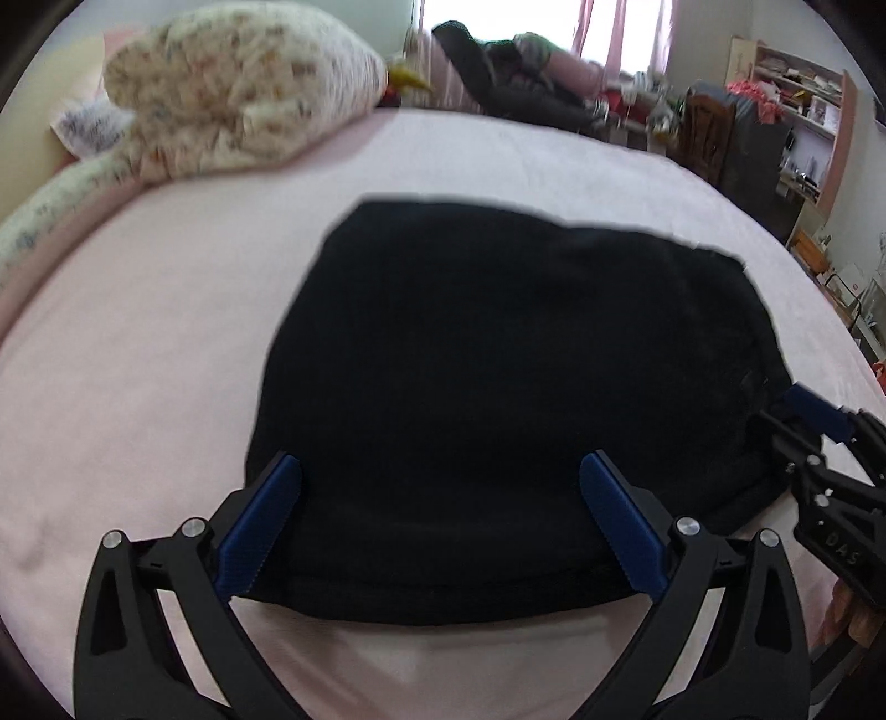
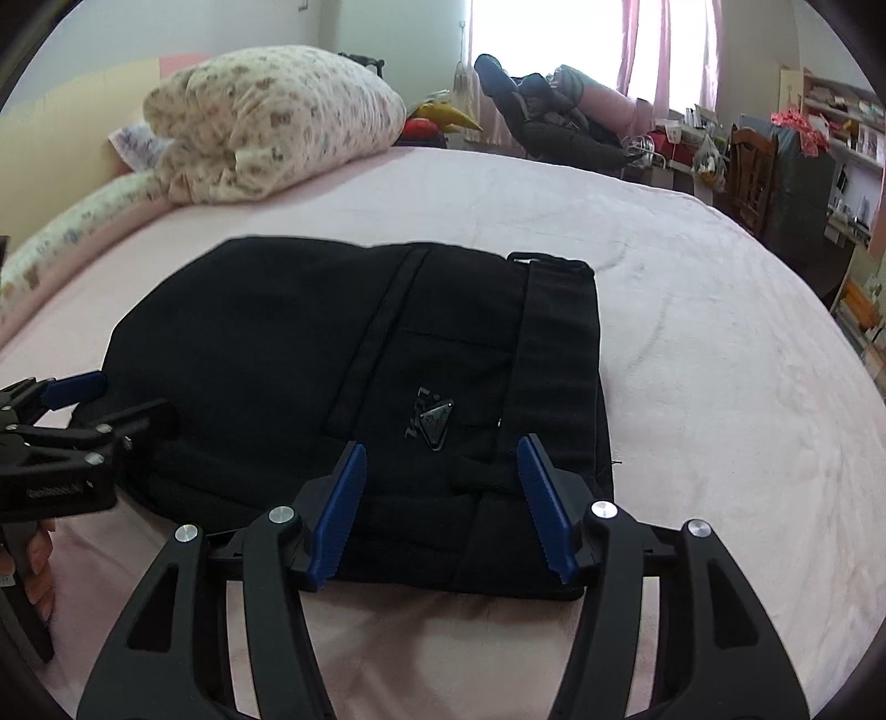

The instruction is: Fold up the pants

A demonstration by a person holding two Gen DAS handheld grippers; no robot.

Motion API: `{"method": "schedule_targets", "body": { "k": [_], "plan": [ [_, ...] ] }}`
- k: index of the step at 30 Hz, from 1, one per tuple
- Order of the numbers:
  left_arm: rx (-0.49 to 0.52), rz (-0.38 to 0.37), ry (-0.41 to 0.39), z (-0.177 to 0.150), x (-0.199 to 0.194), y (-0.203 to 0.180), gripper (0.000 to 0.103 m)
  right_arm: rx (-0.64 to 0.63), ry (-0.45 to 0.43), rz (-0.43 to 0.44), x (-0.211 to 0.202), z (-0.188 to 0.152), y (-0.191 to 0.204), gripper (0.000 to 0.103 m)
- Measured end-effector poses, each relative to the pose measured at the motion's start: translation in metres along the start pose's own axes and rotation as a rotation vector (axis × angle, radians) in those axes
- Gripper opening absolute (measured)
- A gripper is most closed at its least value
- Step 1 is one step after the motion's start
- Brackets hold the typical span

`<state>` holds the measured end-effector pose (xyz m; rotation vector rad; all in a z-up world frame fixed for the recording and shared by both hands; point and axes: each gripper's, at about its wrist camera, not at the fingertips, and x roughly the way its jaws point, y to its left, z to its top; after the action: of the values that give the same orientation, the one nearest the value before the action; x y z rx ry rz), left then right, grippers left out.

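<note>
A lived-in home bedroom

A bed [image 2: 692,288] under a pink sheet, a floral duvet [image 2: 266,122] bundled on it, pink-curtained window [image 2: 642,50], cluttered wall shelves [image 2: 841,122] and a wooden chair [image 2: 750,171].

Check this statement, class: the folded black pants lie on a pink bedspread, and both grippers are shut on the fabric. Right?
Not quite. The pants do lie folded on the pink bedspread, but both wrist views show the left gripper and right gripper open, gripping nothing.

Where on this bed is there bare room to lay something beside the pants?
Bare pink bedspread lies right of the folded black pants, out to the bed's edge, and between the pants and the floral quilt. The near edge is crowded: left gripper and right gripper, both with jaws open, sit there.
</note>
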<state>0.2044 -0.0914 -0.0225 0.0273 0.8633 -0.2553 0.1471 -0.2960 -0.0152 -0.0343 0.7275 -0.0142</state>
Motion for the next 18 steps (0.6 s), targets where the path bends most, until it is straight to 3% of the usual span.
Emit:
{"method": "schedule_targets", "body": {
  "k": [10,12,18],
  "plan": [
    [0.01,0.023,-0.021,-0.004,-0.007,-0.001,0.101,-0.023,-0.013,-0.026,-0.001,-0.003,0.009,0.069],
    [0.008,0.048,-0.069,-0.008,-0.022,-0.002,0.101,0.003,-0.033,-0.014,-0.011,-0.001,0.007,0.069],
    [0.052,0.109,-0.259,-0.036,-0.09,-0.003,0.101,0.077,-0.164,-0.035,-0.072,-0.008,-0.004,0.088]
  ]
}}
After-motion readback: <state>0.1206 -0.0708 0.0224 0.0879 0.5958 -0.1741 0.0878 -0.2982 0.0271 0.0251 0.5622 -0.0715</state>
